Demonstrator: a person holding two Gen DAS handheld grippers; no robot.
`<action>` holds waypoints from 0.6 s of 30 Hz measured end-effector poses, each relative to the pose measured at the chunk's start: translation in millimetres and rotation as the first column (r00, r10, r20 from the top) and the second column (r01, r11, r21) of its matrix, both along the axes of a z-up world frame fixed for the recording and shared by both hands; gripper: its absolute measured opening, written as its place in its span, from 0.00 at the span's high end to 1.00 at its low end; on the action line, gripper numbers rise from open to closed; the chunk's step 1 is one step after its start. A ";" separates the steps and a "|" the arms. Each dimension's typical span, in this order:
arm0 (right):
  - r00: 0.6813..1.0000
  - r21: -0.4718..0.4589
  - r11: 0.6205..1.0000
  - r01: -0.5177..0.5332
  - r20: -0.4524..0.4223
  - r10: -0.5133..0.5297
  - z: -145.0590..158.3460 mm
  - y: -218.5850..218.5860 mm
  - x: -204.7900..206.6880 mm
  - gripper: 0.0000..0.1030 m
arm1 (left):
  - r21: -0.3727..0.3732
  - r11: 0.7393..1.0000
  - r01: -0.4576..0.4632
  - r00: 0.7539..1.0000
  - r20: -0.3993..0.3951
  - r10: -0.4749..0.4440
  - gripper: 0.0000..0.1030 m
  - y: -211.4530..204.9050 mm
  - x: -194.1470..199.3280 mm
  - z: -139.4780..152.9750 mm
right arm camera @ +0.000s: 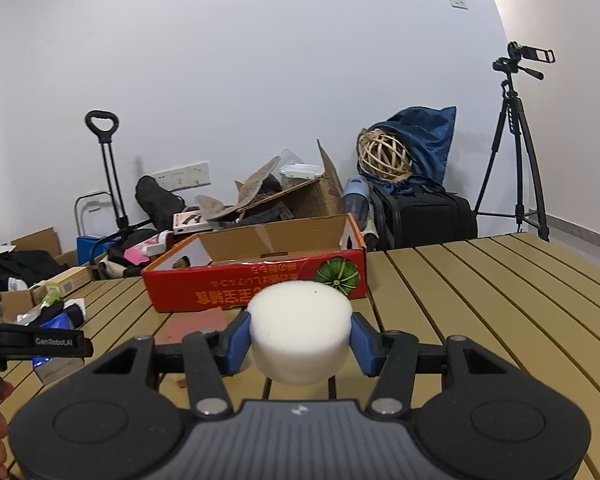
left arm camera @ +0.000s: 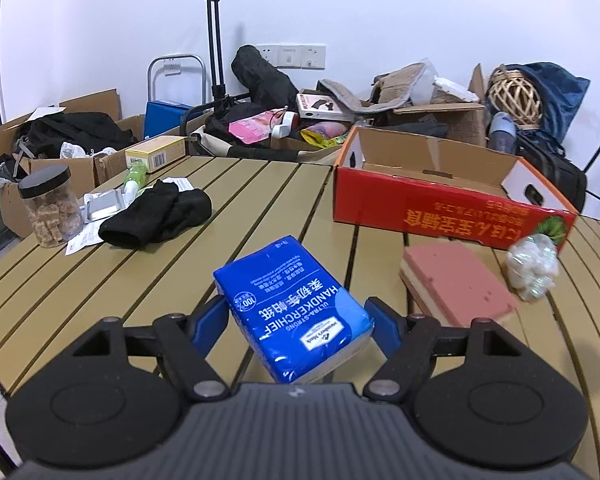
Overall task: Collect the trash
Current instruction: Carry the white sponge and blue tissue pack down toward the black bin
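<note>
Your left gripper (left arm camera: pixel 298 322) pinches blue tissue pack (left arm camera: pixel 290 308); right gripper (right arm camera: pixel 300 340) clamps white foam puck (right arm camera: pixel 300 330); both raised for red box (right arm camera: pixel 256 280) at frame centre.

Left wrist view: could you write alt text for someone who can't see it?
The left gripper has its jaws shut on a blue handkerchief pack above a slatted table. Ahead sit an open red box, a pink sponge and black cloth.
</note>
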State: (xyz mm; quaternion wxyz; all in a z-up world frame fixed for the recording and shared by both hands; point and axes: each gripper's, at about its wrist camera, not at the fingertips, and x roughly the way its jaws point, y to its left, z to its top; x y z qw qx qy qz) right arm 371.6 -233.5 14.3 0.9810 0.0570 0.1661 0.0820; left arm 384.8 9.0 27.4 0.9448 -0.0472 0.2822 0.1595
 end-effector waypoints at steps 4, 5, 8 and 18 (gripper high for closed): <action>1.000 -0.017 1.000 -0.026 0.011 0.026 4.0 0.9 -16.1 0.50 | 0.002 1.000 0.028 0.999 0.015 -0.028 0.26 -5.4 -22.4 3.8; 0.999 -0.021 0.999 -0.032 0.014 0.032 5.1 1.2 -20.7 0.50 | 0.003 0.999 0.037 0.999 0.020 -0.037 0.26 -7.1 -29.2 4.7; 0.999 -0.037 0.998 -0.049 0.021 0.050 7.3 1.7 -33.2 0.50 | 0.008 0.999 0.049 0.998 0.036 -0.050 0.26 -11.0 -48.0 7.2; 0.994 -0.056 0.993 -0.108 0.019 0.109 0.1 0.8 -82.4 0.50 | 0.004 0.992 0.123 0.991 0.051 -0.123 0.26 -21.1 -109.8 5.2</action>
